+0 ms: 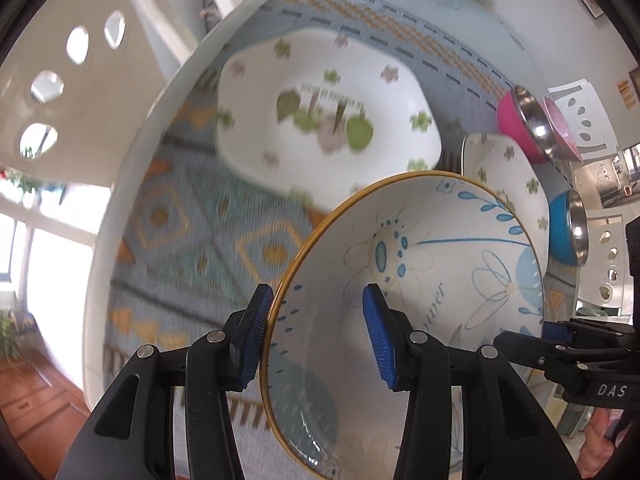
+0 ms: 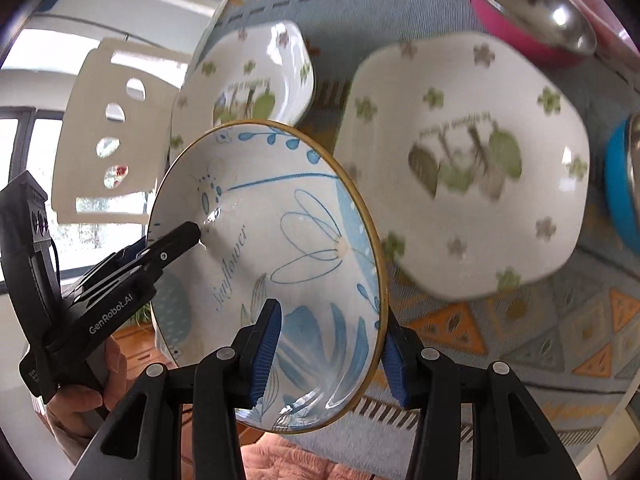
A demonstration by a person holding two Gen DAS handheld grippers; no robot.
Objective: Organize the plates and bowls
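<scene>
A table (image 1: 120,208) covered by a patterned cloth (image 1: 192,240) is seen below. The blue-flowered bowl (image 1: 420,280) is held tilted above it, its rim clamped on one side by the left gripper (image 1: 318,336) and on the opposite side by the right gripper (image 2: 330,354). Beyond, two square plates (image 2: 460,172) lie on the cloth, with pink (image 2: 532,12) and blue (image 2: 624,196) steel bowls farther off.
</scene>
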